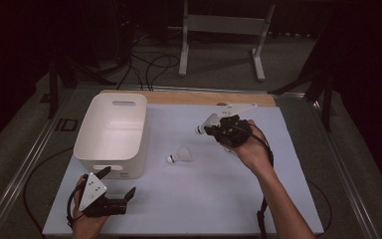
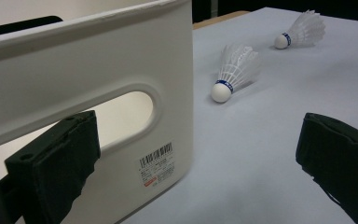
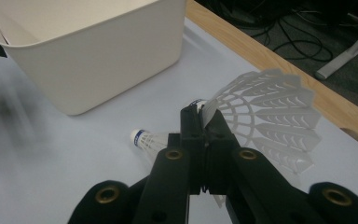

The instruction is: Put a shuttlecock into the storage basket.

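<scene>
My right gripper (image 1: 211, 128) is over the white table's right middle, shut on the feathered skirt of a white shuttlecock (image 3: 270, 116). That shuttlecock's cork (image 1: 199, 130) sticks out to the left. A second shuttlecock (image 1: 180, 155) lies loose on the table between the gripper and the white bin (image 1: 112, 132); it also appears behind the shut jaws (image 3: 142, 140) and ahead of my left gripper (image 2: 235, 70). My left gripper (image 1: 119, 180) rests open at the near left, just in front of the bin's near wall (image 2: 74, 84), with nothing between its fingers.
Farther back lies or hangs another shuttlecock (image 2: 303, 30) at the top edge. A wooden strip (image 1: 189, 97) runs along the table's far edge. Cables (image 1: 149, 64) and a white stand (image 1: 224, 30) are on the floor beyond.
</scene>
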A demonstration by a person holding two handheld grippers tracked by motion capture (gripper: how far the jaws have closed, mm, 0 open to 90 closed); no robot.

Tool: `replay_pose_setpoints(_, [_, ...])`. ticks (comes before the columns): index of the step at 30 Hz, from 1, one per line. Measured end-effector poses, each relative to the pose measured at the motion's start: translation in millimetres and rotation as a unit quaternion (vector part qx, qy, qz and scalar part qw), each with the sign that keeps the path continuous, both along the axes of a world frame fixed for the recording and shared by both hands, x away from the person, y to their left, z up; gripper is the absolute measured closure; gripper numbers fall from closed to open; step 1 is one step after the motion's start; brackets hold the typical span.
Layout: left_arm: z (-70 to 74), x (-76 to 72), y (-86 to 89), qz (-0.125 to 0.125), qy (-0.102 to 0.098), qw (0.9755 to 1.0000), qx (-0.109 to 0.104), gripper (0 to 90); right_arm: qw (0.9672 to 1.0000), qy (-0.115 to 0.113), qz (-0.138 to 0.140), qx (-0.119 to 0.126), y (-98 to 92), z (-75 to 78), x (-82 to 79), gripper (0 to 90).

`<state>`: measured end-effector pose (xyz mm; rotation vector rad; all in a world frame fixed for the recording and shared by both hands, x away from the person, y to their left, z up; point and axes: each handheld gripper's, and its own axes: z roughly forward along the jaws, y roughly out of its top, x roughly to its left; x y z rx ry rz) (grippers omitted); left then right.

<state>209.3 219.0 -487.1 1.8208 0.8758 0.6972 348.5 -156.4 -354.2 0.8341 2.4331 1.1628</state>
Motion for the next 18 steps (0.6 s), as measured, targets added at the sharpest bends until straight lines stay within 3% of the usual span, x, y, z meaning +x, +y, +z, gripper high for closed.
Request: replay_pose_setpoints(18, [0.2,-0.3,0.1,0.0,0.0,1.0,-0.001,0.3,0.9999,-0.006,0.008,0.005,11.4,9.4,4.6,88.7])
